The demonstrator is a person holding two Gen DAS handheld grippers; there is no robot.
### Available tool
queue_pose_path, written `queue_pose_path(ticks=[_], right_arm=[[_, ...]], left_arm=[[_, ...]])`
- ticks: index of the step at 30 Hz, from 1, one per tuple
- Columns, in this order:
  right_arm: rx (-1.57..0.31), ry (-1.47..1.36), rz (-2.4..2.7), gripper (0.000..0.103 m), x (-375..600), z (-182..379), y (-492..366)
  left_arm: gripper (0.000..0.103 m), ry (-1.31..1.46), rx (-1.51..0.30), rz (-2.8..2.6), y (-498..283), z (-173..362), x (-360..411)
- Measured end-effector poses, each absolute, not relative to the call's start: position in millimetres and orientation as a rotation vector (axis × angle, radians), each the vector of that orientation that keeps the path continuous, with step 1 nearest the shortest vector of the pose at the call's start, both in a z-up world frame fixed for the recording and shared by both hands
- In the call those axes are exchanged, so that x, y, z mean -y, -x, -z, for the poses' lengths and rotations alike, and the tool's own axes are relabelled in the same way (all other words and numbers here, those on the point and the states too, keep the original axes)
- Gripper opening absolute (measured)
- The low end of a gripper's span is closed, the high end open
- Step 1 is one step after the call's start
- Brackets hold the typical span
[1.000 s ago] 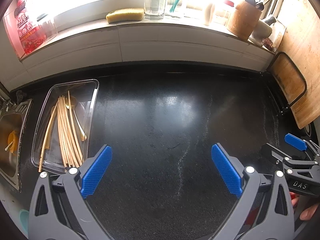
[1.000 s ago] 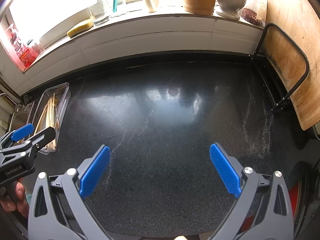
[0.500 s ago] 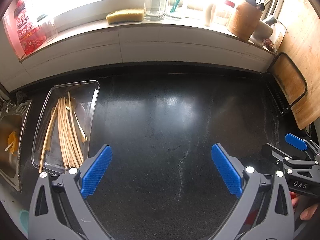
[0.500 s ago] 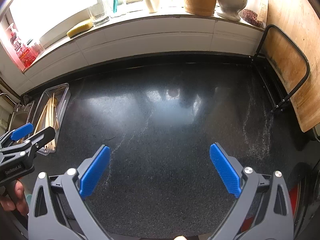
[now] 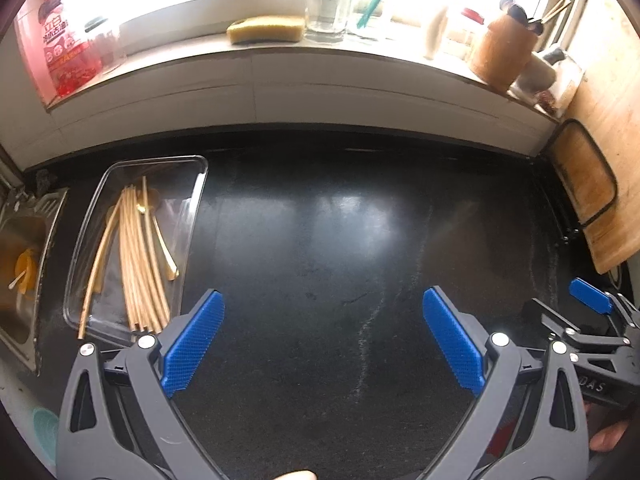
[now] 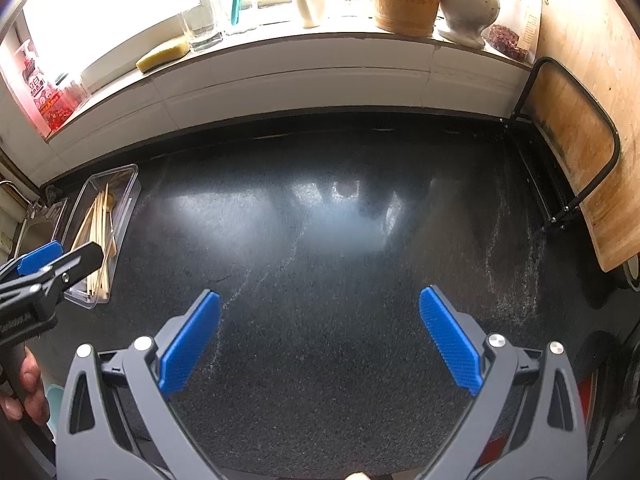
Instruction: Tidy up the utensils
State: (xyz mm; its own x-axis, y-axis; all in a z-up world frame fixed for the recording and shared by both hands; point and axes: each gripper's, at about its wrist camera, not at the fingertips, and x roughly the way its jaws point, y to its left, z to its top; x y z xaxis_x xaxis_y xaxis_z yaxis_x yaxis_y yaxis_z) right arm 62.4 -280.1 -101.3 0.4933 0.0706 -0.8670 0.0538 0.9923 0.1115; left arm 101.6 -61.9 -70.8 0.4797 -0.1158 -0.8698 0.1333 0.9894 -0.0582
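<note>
both tongs stand spread and pinch nothing: the left gripper (image 5: 323, 334) hangs over the bare black countertop (image 5: 360, 240) near its front edge, and the right gripper (image 6: 319, 336) does the same further toward the right edge, beside the leaning wooden cutting board (image 6: 592, 120).

the biggest risk, as i judge it, sits at the left edge. the clear plastic tray (image 5: 192, 208) lies right beside the steel sink (image 5: 20, 264), and a careless push on its light, slick wall could slide it toward or into the basin. next, the chopsticks (image 5: 138, 264) are thin, smooth and bunched, so a pinch on one may drag its neighbours or let it roll out of the blue pads. some of their near ends appear to reach past the tray's front rim, so a brush from the left tong could tip them onto the countertop.

as for containers, the tray holds all the utensils in view: the bundle of chopsticks lying lengthwise, and a gold spoon (image 5: 162, 240) among them, handle toward the front. on the windowsill, a wooden utensil holder (image 5: 502, 54) holds dark-tipped tools, and a clear glass (image 5: 326, 12) stands beside a yellow sponge (image 5: 266, 29).
</note>
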Motion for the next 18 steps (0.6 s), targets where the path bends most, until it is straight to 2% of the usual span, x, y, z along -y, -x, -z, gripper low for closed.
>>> queue_pose_path(ticks=[18], right_arm=[[-1.056,-0.116,0.002,0.097,277.9,102.4,-59.9]], left_arm=[[0.097,-0.092,-0.971,0.147,-87.8,56.7,76.5]])
